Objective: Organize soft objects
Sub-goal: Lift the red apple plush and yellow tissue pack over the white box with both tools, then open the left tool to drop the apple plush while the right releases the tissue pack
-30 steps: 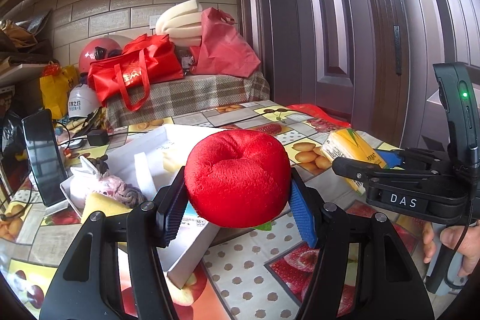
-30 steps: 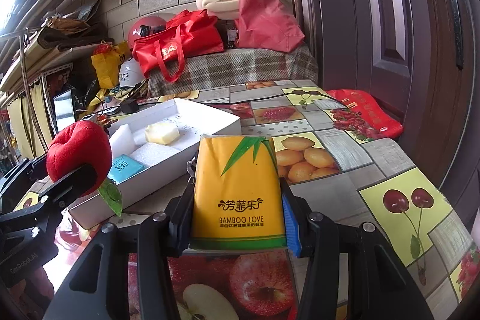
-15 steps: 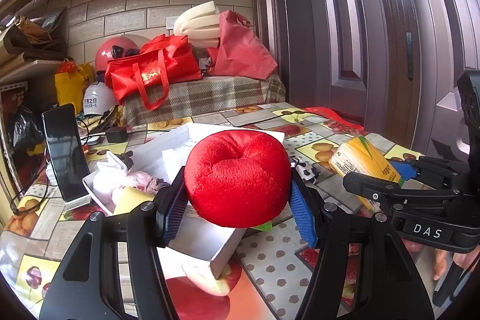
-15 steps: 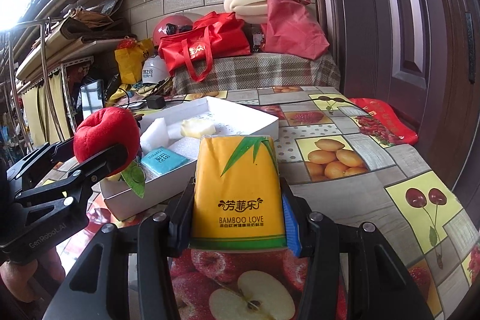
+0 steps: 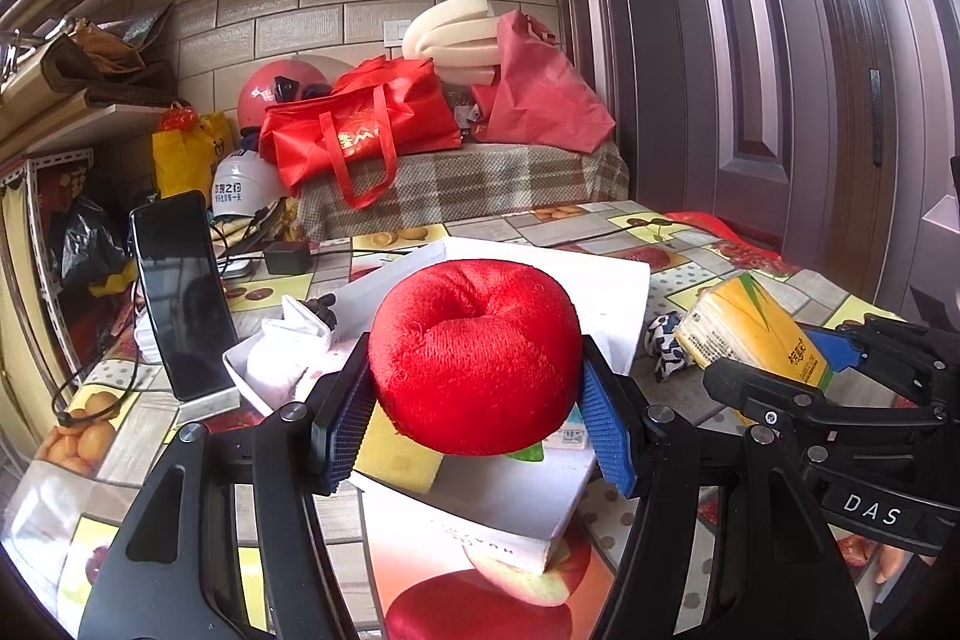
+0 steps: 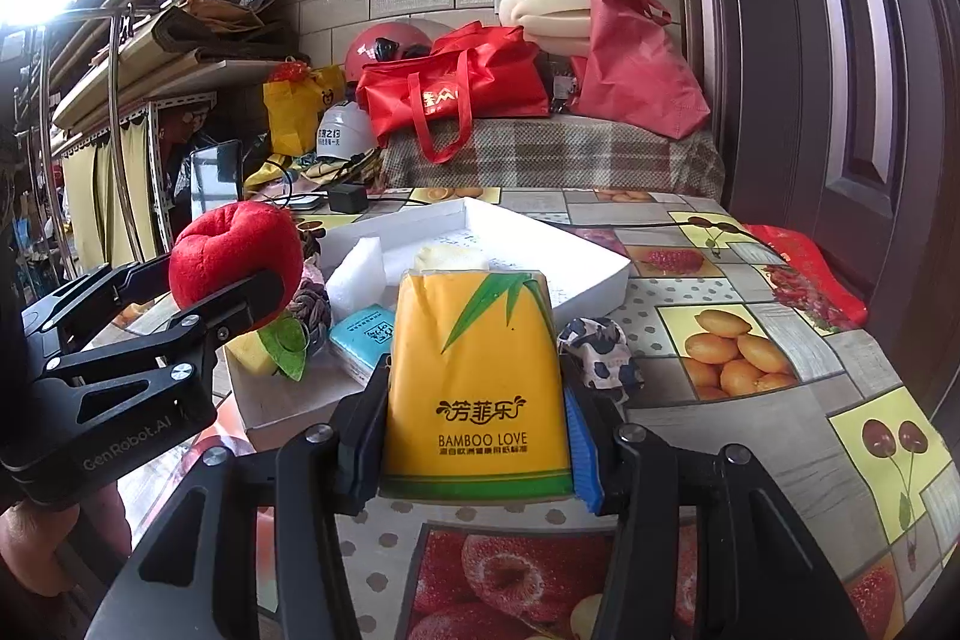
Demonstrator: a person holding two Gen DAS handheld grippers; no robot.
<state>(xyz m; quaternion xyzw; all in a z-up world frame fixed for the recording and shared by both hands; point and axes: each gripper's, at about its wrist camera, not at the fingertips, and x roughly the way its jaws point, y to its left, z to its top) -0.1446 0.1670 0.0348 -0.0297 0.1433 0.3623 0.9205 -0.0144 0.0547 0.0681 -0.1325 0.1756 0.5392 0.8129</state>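
Your left tongs [image 5: 474,400] clamped on plush red apple [image 5: 474,358], held above near corner of white box [image 5: 480,508]. Your right tongs [image 6: 474,436] pinch yellow tissue pack [image 6: 477,376] above counter [image 6: 810,460], just right of box.

Risks:
- Squashy apple can squirm out of pads, bounce off box rim.
- Tongs close together; swinging both inward risks collision.
- Ahead in box: foam, teal packet; dropping on top tips things over rim.
- Beyond, left: propped phone [image 5: 180,298], easily knocked.

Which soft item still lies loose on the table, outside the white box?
The black-and-white patterned cloth bundle, beside the box's near corner; the sponges sit inside, and the grippers hold two others.

"BAMBOO LOVE" on yellow tissue pack [image 6: 477,370]
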